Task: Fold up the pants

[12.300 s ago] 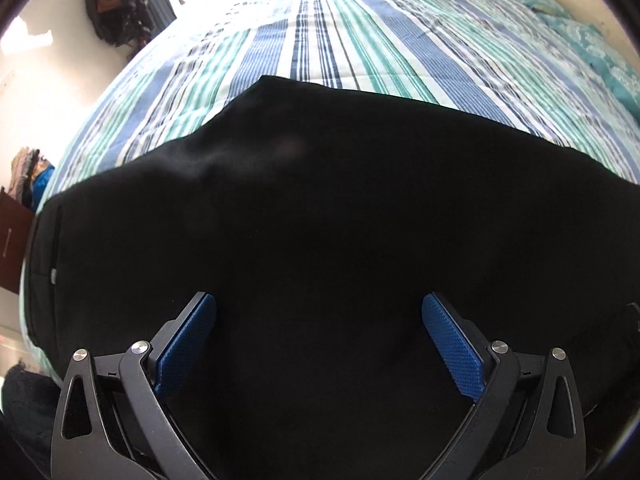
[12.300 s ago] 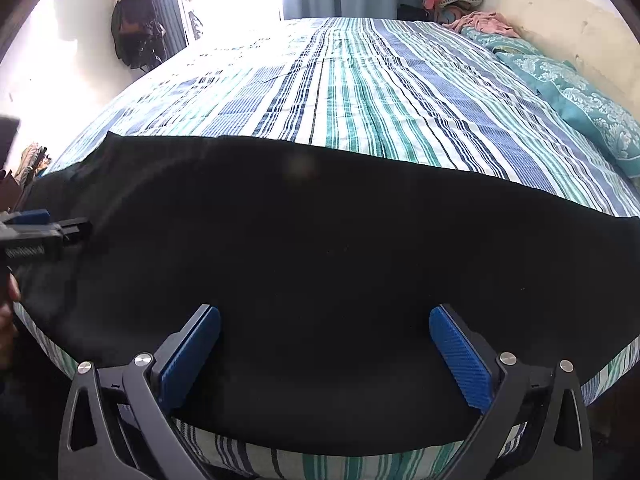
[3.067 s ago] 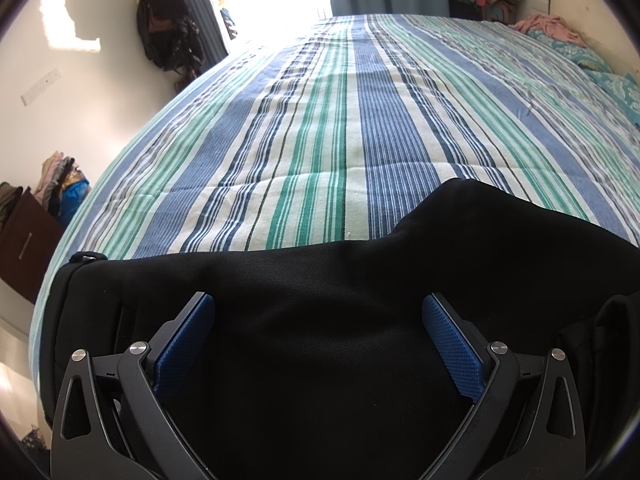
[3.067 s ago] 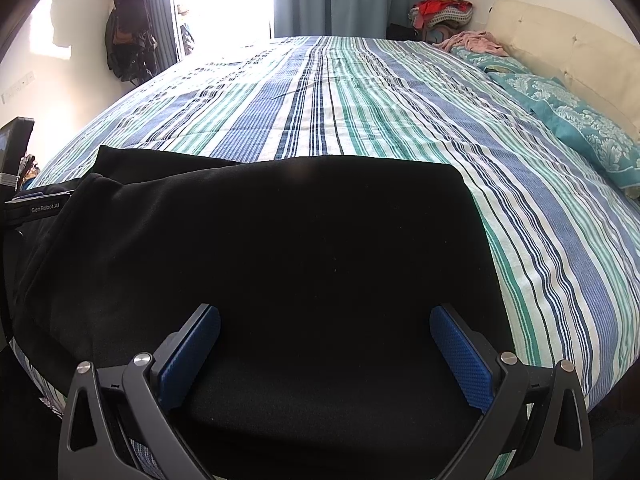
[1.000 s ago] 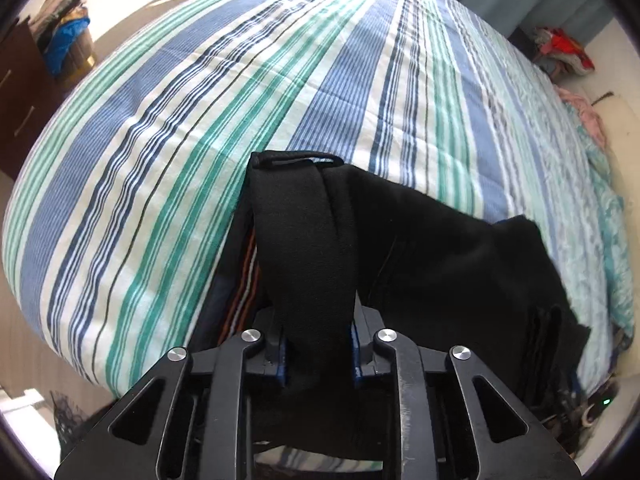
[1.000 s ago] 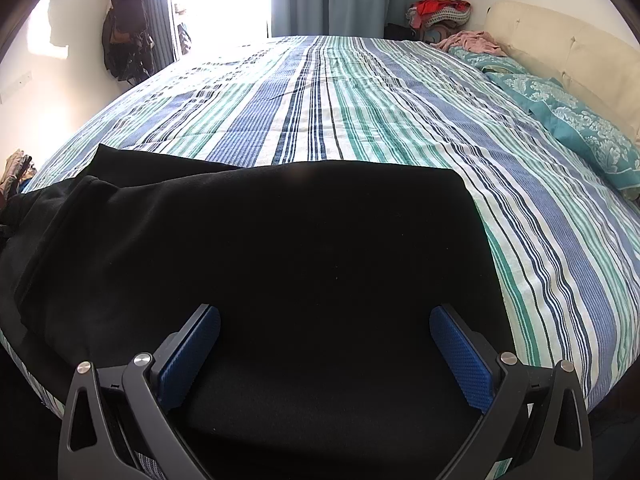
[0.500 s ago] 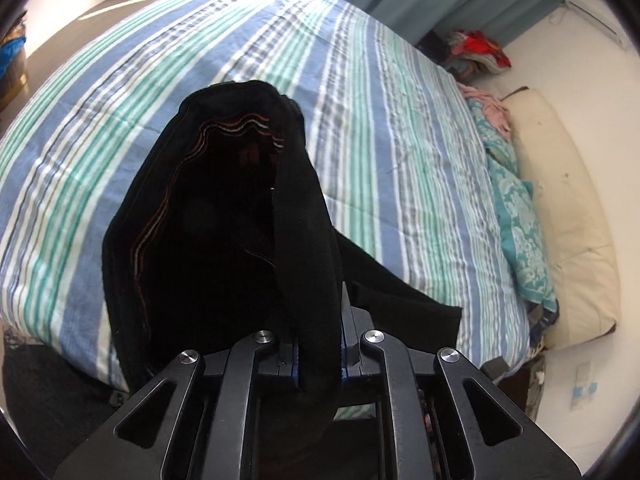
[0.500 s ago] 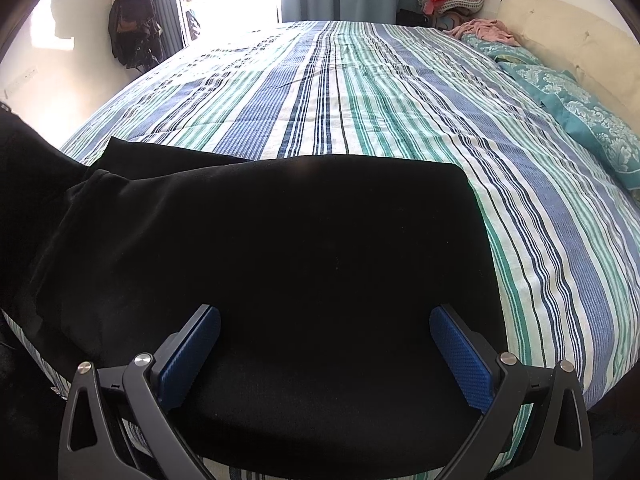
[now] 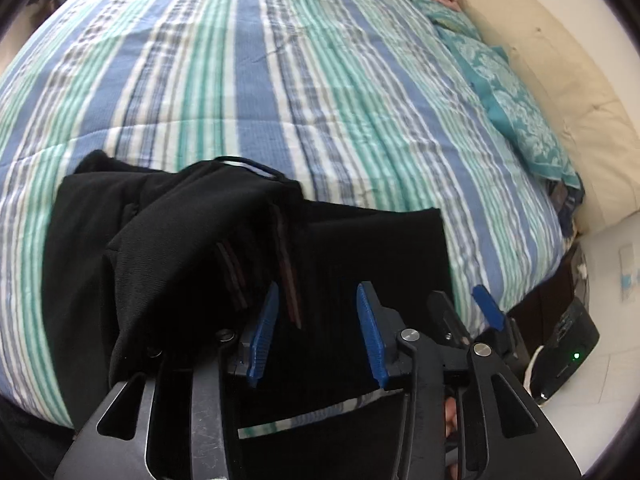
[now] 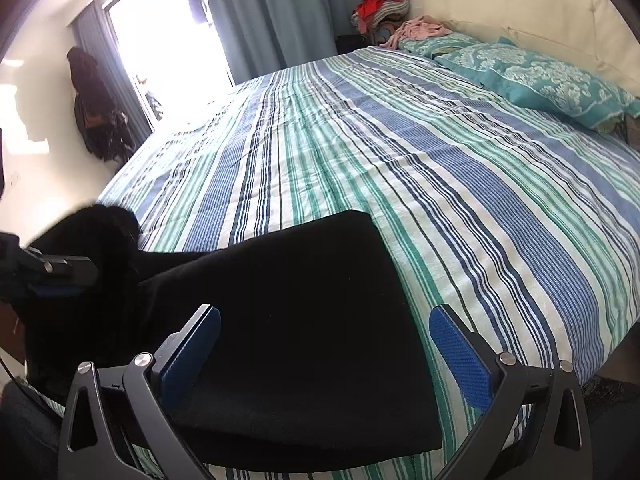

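Observation:
The black pants [image 9: 172, 248] lie folded at the near edge of the striped bed [image 9: 320, 92]. In the left wrist view the waistband end is bunched over the folded part, draped on the left side of my left gripper [image 9: 316, 332], whose blue pads stand apart with no cloth between them. My right gripper [image 10: 324, 352] is wide open just above the flat folded pants [image 10: 288, 320], holding nothing. The right gripper's fingers [image 9: 486, 308] show at the lower right of the left wrist view, and the left gripper [image 10: 52, 272] at the left edge of the right wrist view.
Teal patterned pillows [image 10: 552, 80] and a cream headboard [image 10: 520, 8] are at the right. A pile of clothes [image 10: 380, 8] sits by the curtains. Dark bags [image 10: 96, 108] hang on the left wall. A black device with a green light [image 9: 568, 356] sits by the bed.
My left gripper carried the waistband end over onto the folded pants and opened, letting the cloth go. My right gripper stayed open above the pants and tilted a little.

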